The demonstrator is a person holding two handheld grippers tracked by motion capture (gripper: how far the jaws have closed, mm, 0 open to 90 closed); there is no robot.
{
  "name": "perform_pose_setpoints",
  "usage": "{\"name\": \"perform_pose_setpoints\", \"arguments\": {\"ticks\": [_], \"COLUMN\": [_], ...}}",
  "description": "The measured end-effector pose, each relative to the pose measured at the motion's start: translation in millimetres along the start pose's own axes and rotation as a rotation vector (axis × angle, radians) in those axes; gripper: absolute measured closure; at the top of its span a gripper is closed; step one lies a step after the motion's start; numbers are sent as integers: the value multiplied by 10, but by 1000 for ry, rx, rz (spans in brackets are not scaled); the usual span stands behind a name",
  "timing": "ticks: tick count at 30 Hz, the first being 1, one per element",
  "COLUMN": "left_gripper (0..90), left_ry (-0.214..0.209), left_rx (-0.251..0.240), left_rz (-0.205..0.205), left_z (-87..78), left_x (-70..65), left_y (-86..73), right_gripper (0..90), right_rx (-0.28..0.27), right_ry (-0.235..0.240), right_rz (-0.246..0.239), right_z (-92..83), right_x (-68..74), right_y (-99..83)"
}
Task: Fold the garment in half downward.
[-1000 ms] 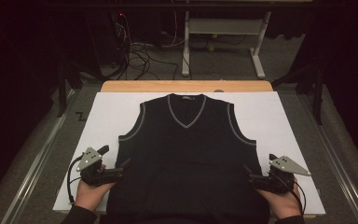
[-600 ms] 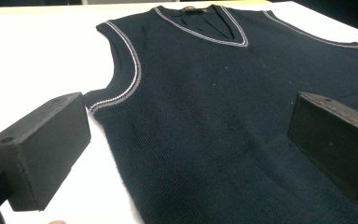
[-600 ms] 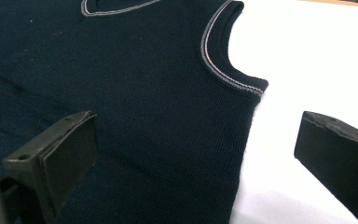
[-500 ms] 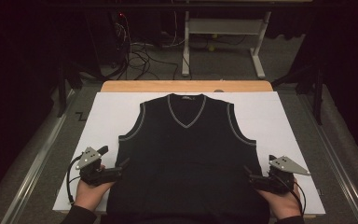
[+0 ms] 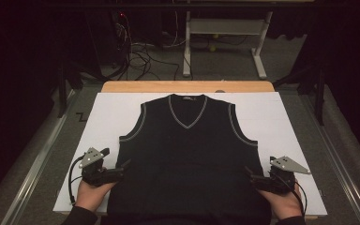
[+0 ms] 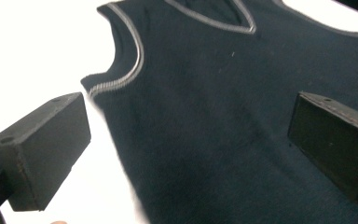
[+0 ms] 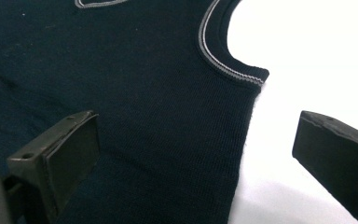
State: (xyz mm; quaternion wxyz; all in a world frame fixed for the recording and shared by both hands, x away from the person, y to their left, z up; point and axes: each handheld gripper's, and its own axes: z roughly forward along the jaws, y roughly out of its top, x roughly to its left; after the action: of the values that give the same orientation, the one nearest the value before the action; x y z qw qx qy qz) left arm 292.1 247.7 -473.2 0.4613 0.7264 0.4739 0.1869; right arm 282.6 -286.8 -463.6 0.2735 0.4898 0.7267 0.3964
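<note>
A dark navy sleeveless V-neck vest (image 5: 187, 154) with grey trim lies flat on the white board (image 5: 103, 117), neck away from me. My left gripper (image 5: 122, 168) is open at the vest's lower left side edge; its jaws straddle that edge (image 6: 121, 154), one over the white board, one over the fabric. At the lower right side edge my right gripper (image 5: 251, 176) is open too, its jaws set either side of the vest's edge (image 7: 242, 154) below the armhole (image 7: 233, 70). Nothing is held.
The white board rests on a wooden table (image 5: 187, 86) whose far edge shows beyond it. Metal rails (image 5: 37, 164) run along both sides. Behind stand a grey table frame (image 5: 225, 42) and floor cables (image 5: 140, 51).
Both grippers have stayed nearly still at the vest's lower side edges; the left one has shifted very slightly.
</note>
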Motion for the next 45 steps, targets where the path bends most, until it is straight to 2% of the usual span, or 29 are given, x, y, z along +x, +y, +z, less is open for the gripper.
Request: {"name": "perform_pose_setpoints", "arguments": {"ticks": [1, 2, 4, 6, 8, 10, 11, 13, 14, 15, 25, 29, 31, 37, 38, 41, 42, 45], "left_gripper": [0, 0, 0, 0, 0, 38, 56, 134, 134, 146, 395, 456, 522, 615, 626, 652, 670, 721], "left_ry": [20, 20, 29, 60, 64, 64, 64, 61, 61, 65, 125, 115, 93, 72, 67, 69, 66, 50], "left_rx": [25, 25, 56, 120, 164, 182, 203, 208, 219, 252, 269, 263, 261, 256, 256, 256, 255, 251], "left_rz": [12, 12, 12, -5, -15, -24, -44, -52, -61, -66, -10, -6, -9, -26, -43, -46, -42, -41], "left_z": [32, 32, 63, 113, 131, 136, 138, 136, 141, 163, 246, 256, 253, 252, 252, 253, 254, 259], "left_x": [4, 4, 12, 32, 55, 68, 92, 102, 109, 115, 73, 68, 69, 90, 101, 102, 101, 103], "left_y": [-1, -1, 7, 7, 7, 6, 8, 7, 6, 4, 49, 47, 45, 48, 52, 54, 51, 47], "right_gripper": [35, 35, 57, 84, 98, 128, 147, 168, 168, 197, 404, 434, 471, 572, 627, 673, 726, 812], "right_rx": [10, 10, 23, 32, 50, 61, 64, 76, 76, 93, 186, 200, 203, 209, 211, 208, 206, 205], "right_ry": [0, 0, -4, -3, -9, -12, -9, -12, -12, -20, -7, -4, 7, 12, 16, 21, 28, 40], "right_rz": [6, 6, 7, 13, 19, 25, 25, 31, 31, 38, 48, 51, 39, -6, -12, -18, -22, -34], "right_z": [14, 14, 41, 62, 85, 104, 116, 143, 143, 177, 366, 394, 386, 375, 373, 377, 381, 388], "right_x": [-3, -3, -11, -25, -40, -55, -68, -93, -93, -122, -269, -288, -265, -183, -163, -150, -137, -118], "right_y": [7, 7, 18, 30, 47, 64, 72, 87, 87, 104, 174, 179, 178, 172, 174, 172, 172, 175]}}
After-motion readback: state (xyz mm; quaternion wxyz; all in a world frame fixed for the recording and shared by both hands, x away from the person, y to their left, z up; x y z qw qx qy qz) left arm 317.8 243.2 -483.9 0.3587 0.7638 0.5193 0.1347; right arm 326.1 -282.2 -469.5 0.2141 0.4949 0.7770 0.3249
